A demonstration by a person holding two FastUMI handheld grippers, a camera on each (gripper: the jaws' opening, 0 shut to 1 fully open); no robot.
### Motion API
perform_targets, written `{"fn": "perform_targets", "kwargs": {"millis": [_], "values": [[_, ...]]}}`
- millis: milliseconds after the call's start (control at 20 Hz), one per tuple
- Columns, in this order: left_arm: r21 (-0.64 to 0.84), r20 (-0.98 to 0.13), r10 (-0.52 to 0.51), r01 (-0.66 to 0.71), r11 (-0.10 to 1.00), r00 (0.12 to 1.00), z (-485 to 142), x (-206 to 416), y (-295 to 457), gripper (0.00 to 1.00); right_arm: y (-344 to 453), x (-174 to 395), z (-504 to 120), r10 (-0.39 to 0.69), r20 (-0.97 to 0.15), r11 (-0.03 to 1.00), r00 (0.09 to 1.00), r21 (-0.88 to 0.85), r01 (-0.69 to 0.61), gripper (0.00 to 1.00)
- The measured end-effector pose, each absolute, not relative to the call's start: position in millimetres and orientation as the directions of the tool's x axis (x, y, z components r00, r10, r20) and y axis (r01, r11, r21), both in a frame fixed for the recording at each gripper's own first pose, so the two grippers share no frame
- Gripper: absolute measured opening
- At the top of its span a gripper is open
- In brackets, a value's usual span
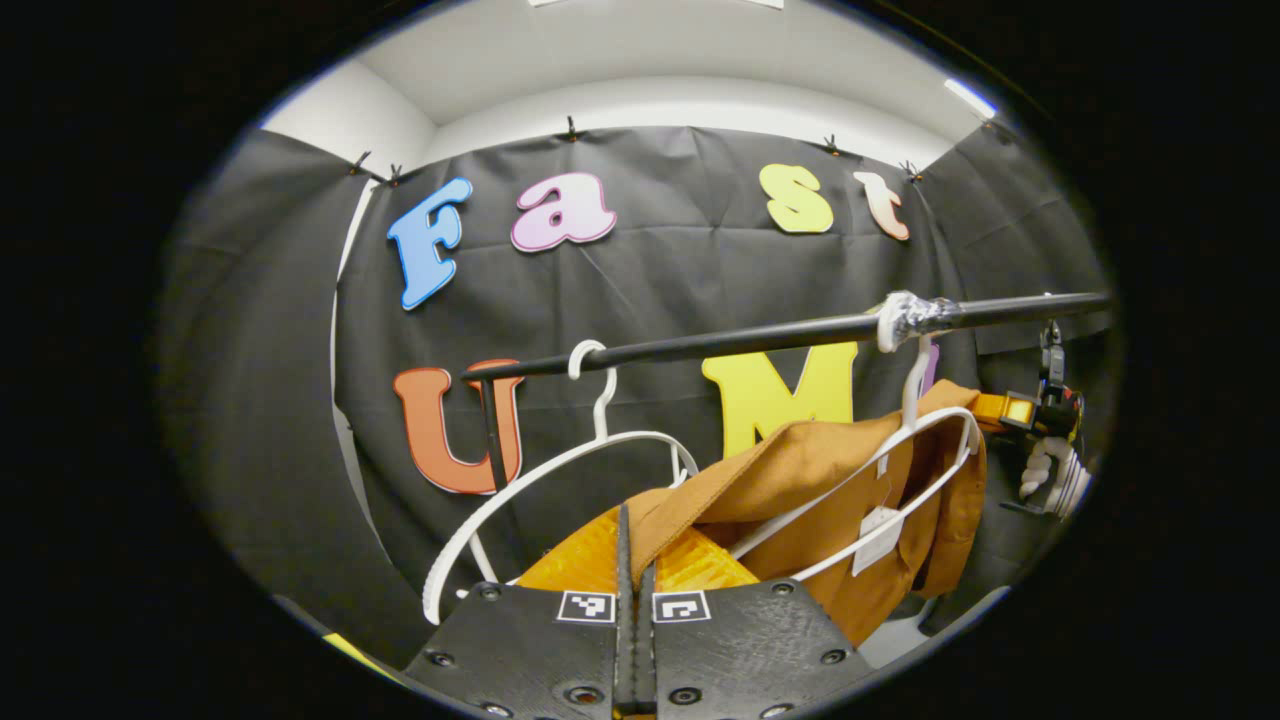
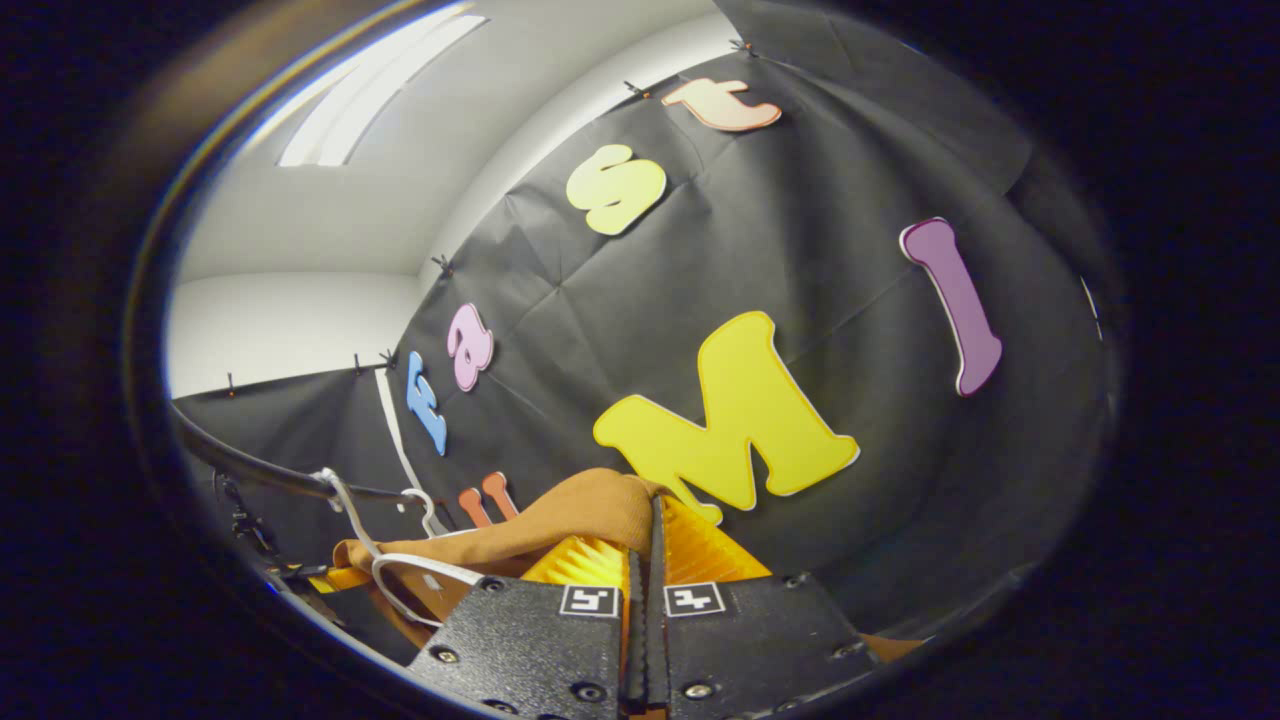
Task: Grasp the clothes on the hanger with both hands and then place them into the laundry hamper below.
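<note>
While both grippers' fingers (image 1: 634, 560) (image 2: 645, 550) clamp the brown garment (image 1: 800, 470), the left gripper view adds an empty hanger (image 1: 560, 470) left of it.

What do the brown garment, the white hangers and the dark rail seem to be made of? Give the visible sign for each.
Brown garment: woven cloth, matte, likely cotton; it folds softly and shows seams.
White hangers: probably plastic; thin, smooth, evenly white, slightly glossy.
Dark rail: looks like painted metal; straight, slim, faint sheen.
</note>
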State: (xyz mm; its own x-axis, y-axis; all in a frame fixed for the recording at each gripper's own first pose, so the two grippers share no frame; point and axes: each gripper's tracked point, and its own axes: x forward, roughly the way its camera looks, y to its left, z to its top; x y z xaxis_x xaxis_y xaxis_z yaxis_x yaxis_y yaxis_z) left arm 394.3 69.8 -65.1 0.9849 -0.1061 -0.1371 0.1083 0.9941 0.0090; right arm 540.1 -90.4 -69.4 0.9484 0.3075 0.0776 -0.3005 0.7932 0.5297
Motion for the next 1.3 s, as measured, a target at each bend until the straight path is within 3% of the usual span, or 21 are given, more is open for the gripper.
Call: {"fn": "perform_targets", "kwargs": {"millis": [100, 150, 250, 300, 350, 400, 750, 1150, 1300], "values": [[-0.053, -0.166, -0.139, 0.132, 0.99, 0.976, -75, 396, 71, 0.05, -88, 549, -78, 0.317, 0.048, 0.79, 0.947, 0.54, -0.292, 0.04], [-0.083, -0.171, -0.158, 0.146, 0.986, 0.973, -80, 393, 71, 0.0, -86, 551, -84, 0.338, 0.034, 0.773, 0.941, 0.56, -0.298, 0.03], [-0.164, -0.171, -0.19, 0.163, 0.973, 0.967, -86, 391, 71, 0.05, -82, 552, -100, 0.378, -0.01, 0.738, 0.926, 0.607, -0.295, 0.04], [-0.205, -0.17, -0.201, 0.165, 0.965, 0.965, -90, 389, 72, 0.0, -79, 553, -106, 0.394, -0.019, 0.719, 0.919, 0.629, -0.295, 0.04], [-0.222, -0.174, -0.208, 0.168, 0.961, 0.962, -92, 387, 71, 0.05, -76, 554, -109, 0.41, -0.017, 0.701, 0.912, 0.646, -0.303, 0.04], [-0.217, -0.185, -0.212, 0.171, 0.961, 0.96, -99, 384, 72, 0.0, -74, 553, -111, 0.418, -0.012, 0.686, 0.908, 0.66, -0.307, 0.03], [-0.295, -0.185, -0.275, 0.214, 0.931, 0.943, -95, 400, 79, 0.0, -61, 553, -121, 0.563, -0.011, 0.465, 0.827, 0.831, -0.305, 0.04], [-0.347, -0.221, -0.385, 0.296, 0.89, 0.896, -95, 401, 70, 0.0, -55, 561, -116, 0.658, 0.012, 0.299, 0.753, 0.914, -0.276, 0.03], [-0.427, -0.223, -0.42, 0.299, 0.853, 0.879, -102, 404, 67, 0.0, -51, 565, -119, 0.683, 0.072, 0.137, 0.727, 0.965, -0.224, 0.03]]}}
